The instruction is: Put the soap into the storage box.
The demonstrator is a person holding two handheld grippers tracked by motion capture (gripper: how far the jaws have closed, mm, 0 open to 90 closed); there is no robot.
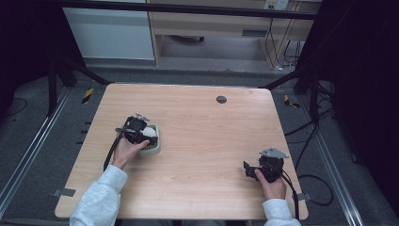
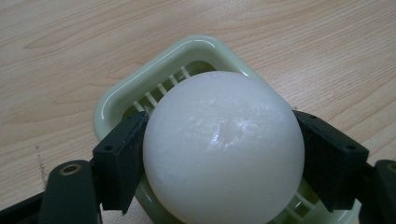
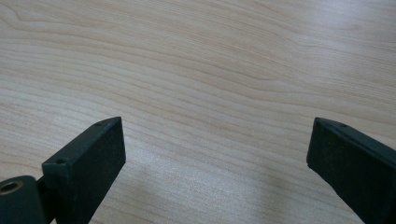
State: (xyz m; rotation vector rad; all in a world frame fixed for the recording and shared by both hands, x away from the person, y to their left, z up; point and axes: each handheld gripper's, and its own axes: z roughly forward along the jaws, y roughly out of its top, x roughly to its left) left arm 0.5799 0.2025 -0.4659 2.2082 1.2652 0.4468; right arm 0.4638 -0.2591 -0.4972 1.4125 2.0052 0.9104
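Surface: light wooden table (image 1: 202, 141), grey floor around.
Count: one white ball (image 2: 223, 149), one green slotted tray (image 2: 122, 93).
Left gripper (image 2: 223, 156): jaws pinching the ball.
Right gripper (image 3: 215, 154): jaws spread.

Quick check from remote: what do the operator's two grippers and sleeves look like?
Both the left gripper and right gripper are black with flat, blocky jaws and trailing black cables. The right carries a grey three-cornered plate. The light grey sleeves look like a sweatshirt's.

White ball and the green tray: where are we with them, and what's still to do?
Done: the left gripper is shut on the white ball, one jaw on each side. In hand: the ball sits over the slatted pale green tray; whether it rests on the slats or hangs just above them I cannot tell. Left: if it is being placed, letting go. The right gripper is open above bare table.
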